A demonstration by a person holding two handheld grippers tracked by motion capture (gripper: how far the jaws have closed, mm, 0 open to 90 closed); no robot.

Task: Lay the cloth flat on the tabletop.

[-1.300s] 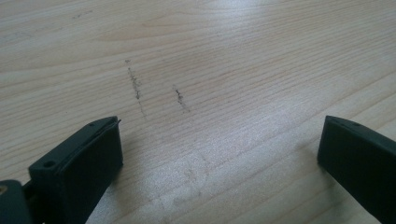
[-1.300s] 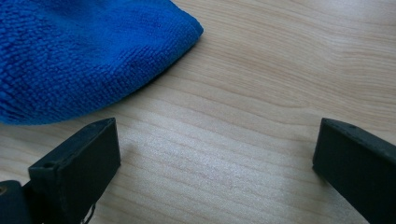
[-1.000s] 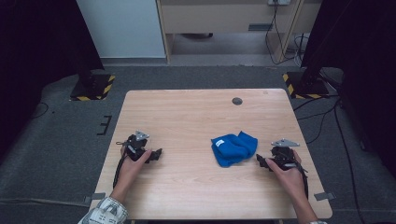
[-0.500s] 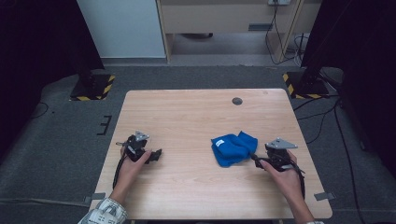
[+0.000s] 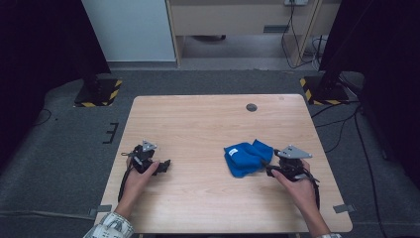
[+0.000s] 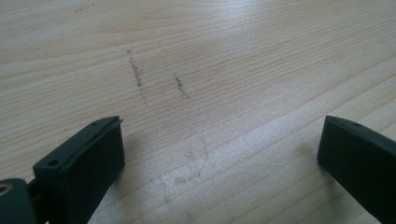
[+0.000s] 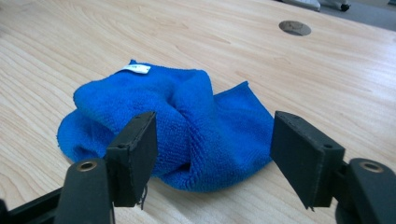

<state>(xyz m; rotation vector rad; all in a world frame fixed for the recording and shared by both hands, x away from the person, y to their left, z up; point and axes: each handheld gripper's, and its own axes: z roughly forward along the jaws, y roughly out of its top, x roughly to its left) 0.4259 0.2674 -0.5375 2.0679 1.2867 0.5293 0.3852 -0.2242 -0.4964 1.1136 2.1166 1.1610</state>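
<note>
The right hand-held gripper (image 5: 270, 167) sits near the surface's (image 5: 198, 119) right edge, its jaws apart and just closing in, a fold of the crumpled blue cloth (image 5: 245, 157) between them with the pads not yet pressing it. The cloth lies right of the surface's middle, toward the near edge. The left hand-held gripper (image 5: 163, 166) rests wide open near the left edge, bare wood between its jaws.

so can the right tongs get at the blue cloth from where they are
Probably yes. The right tongs sit right at the near edge of the crumpled blue cloth, their jaws have just been closing, a fold lies between them unpinched, and nothing on the table blocks the way.
</note>
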